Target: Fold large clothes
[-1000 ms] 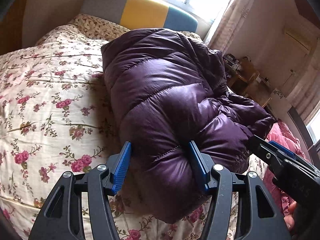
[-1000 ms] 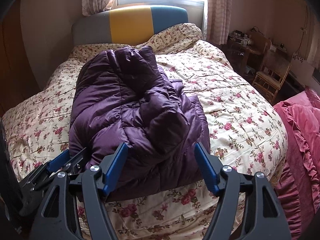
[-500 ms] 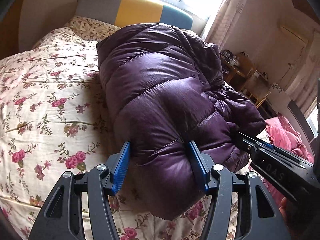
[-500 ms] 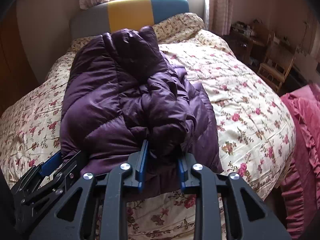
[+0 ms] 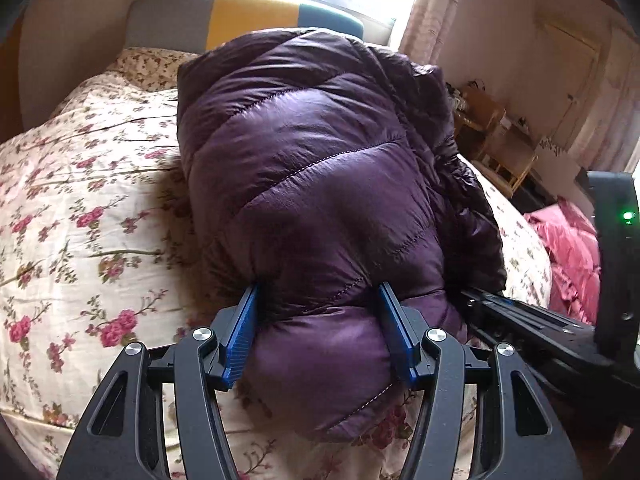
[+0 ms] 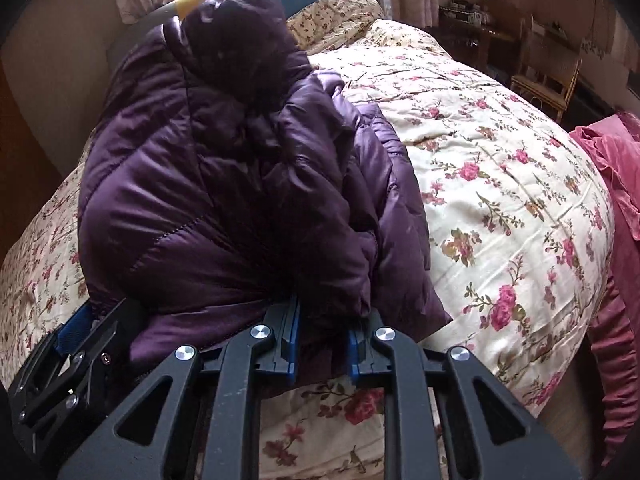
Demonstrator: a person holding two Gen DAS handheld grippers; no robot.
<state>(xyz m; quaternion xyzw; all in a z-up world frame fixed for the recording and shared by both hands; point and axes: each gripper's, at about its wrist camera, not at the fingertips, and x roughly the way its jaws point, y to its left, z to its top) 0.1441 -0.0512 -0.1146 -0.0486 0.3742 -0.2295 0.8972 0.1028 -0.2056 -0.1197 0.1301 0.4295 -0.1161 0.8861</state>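
1. The purple down jacket [image 5: 312, 184] bulges over the left gripper [image 5: 320, 332], so the blue pads' tips sink out of sight in the padding.
2. In the right wrist view, the right gripper [image 6: 320, 336] has its fingertips buried under a jacket fold; what exactly they pinch is covered.
3. The headboard [image 5: 256, 12] is mostly masked behind the jacket in both views.
4. The chair [image 6: 548, 76] and shelf clutter are too small to make out.
5. The pink bedding [image 6: 612, 160] is cut off at the frame's edge.

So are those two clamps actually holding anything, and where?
Both grip the purple down jacket at its near hem. The right gripper pinches a fold tightly. The left gripper has its jaws pressed into a thick padded roll.
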